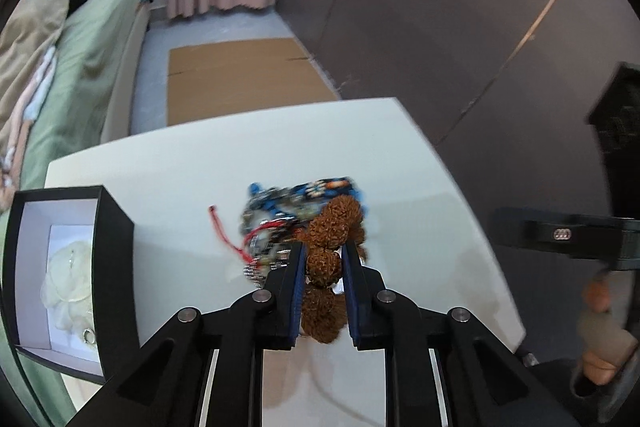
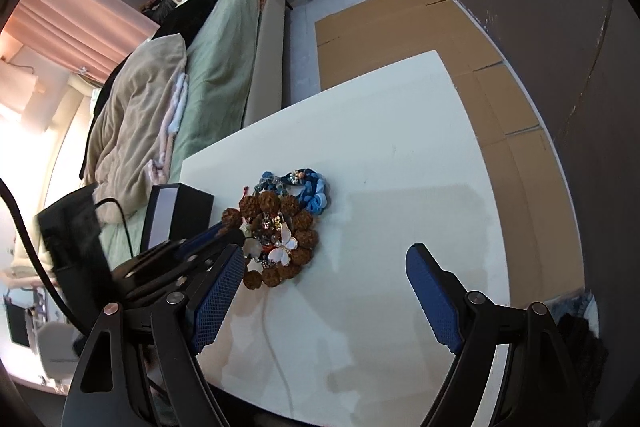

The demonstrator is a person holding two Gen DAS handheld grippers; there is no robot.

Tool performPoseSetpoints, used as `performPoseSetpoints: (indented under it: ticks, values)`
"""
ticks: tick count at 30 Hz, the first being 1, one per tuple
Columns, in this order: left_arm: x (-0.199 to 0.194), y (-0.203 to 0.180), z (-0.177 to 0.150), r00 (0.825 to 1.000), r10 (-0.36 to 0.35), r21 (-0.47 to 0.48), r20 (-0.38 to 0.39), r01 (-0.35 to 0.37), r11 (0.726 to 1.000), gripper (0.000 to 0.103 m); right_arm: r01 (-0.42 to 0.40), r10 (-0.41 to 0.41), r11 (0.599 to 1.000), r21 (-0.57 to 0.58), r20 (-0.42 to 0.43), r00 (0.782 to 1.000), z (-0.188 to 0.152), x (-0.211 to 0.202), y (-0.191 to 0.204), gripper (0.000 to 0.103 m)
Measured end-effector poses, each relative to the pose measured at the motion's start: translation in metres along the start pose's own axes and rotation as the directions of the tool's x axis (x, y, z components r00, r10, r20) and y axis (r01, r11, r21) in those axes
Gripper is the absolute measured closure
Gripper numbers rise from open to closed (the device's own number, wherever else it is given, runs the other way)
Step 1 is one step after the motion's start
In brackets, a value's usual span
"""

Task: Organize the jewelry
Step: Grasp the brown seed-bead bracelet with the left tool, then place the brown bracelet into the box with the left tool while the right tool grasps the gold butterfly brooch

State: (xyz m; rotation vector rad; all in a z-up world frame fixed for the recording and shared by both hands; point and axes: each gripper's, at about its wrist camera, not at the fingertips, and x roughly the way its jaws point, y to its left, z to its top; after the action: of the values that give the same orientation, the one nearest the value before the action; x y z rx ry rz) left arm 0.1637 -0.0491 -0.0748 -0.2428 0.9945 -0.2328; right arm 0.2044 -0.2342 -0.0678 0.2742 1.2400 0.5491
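A heap of jewelry lies mid-table: a bracelet of big knobbly brown beads (image 1: 338, 217) (image 2: 298, 221), a blue braided piece (image 2: 316, 193), a white butterfly brooch (image 2: 285, 247) and a red cord (image 1: 224, 233). My left gripper (image 1: 323, 247) is shut on one brown bead at the near side of the heap; in the right wrist view its fingers (image 2: 208, 241) reach in from the left. My right gripper (image 2: 326, 251) hovers open over bare table just right of the heap, holding nothing. A black jewelry box (image 1: 114, 227) (image 2: 188, 207) with a white inside stands open at the left, a pale flower piece in it.
The white table (image 2: 400, 155) ends close behind the heap. A thin white cable (image 2: 272, 327) runs along its near part. Flattened cardboard (image 1: 240, 79) lies on the floor beyond, a green-sheeted bed (image 2: 224, 67) to the left, a dark wall to the right.
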Motion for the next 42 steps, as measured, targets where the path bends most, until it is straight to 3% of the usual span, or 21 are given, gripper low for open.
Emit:
performPoseSetpoints:
  ticks: [4, 11, 15, 25, 27, 31, 33, 40, 42]
  values:
    - [-0.015, -0.006, 0.002, 0.998, -0.060, 0.005, 0.028, 0.060, 0.998, 0.084, 0.007, -0.007, 1.000, -0.006, -0.004, 1.000, 0.000, 0.003, 0.006, 0.020]
    - [-0.038, 0.004, 0.004, 0.992, -0.104, -0.016, 0.072, 0.106, 0.994, 0.085, 0.016, -0.016, 1.000, -0.008, -0.007, 1.000, 0.000, 0.010, 0.015, 0.020]
    - [-0.049, 0.014, 0.004, 0.987, -0.129, -0.034, 0.095, 0.133, 0.991, 0.085, 0.009, -0.010, 1.000, -0.015, -0.036, 0.999, -0.002, 0.022, 0.022, 0.030]
    - [-0.071, 0.040, 0.004, 0.984, -0.095, -0.064, 0.150, 0.105, 0.992, 0.084, 0.015, -0.019, 0.999, -0.036, -0.105, 0.994, -0.005, 0.056, 0.044, 0.042]
    - [-0.076, 0.048, 0.003, 0.983, -0.092, -0.075, 0.160, 0.105, 0.992, 0.084, 0.009, -0.014, 0.999, -0.037, -0.127, 0.992, -0.007, 0.064, 0.049, 0.051]
    - [-0.085, 0.060, 0.001, 0.981, -0.082, -0.090, 0.176, 0.099, 0.991, 0.084, 0.031, -0.038, 0.998, -0.051, -0.149, 0.988, -0.010, 0.077, 0.055, 0.053]
    - [-0.089, 0.066, 0.000, 0.980, -0.077, -0.100, 0.184, 0.097, 0.990, 0.084, 0.034, -0.043, 0.998, -0.055, -0.159, 0.986, -0.010, 0.084, 0.058, 0.061]
    - [-0.113, 0.084, -0.002, 0.963, -0.091, -0.127, 0.254, 0.127, 0.984, 0.084, 0.053, -0.064, 0.997, -0.061, -0.189, 0.980, -0.013, 0.103, 0.066, 0.065]
    - [-0.119, 0.089, -0.003, 0.959, -0.088, -0.133, 0.268, 0.128, 0.983, 0.084, 0.063, -0.074, 0.996, -0.064, -0.190, 0.979, -0.013, 0.106, 0.068, 0.072]
